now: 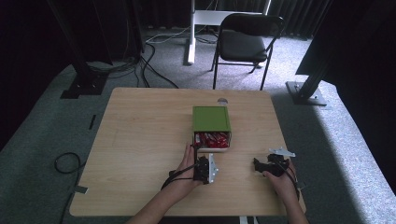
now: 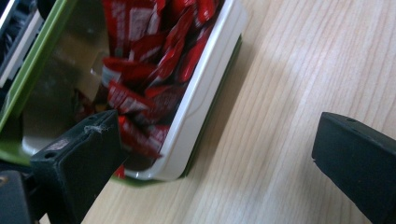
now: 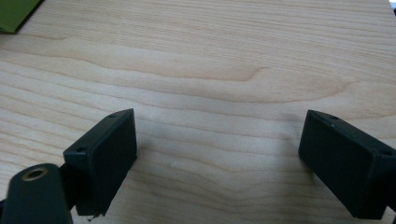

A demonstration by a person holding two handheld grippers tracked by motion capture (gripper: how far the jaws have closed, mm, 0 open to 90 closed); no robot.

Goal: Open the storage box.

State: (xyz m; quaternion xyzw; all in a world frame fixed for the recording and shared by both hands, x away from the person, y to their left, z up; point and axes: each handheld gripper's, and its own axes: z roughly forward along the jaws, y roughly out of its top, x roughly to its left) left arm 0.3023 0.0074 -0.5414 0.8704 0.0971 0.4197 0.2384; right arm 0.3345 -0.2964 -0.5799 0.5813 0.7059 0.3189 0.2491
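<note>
- Reaching toward the white tray (image 2: 205, 100) of red packets (image 2: 140, 100), the left gripper (image 1: 204, 169), jaws wide, is being aimed at twelve o'clock.
- The right gripper (image 1: 268, 165), also wide, is being parked on the surface (image 1: 140, 140).

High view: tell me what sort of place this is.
Probably a lab or studio set up for recording, not a home. Black curtains hang around it, loose cables trail over grey carpet, and black metal stands flank a lone wooden table.
</note>
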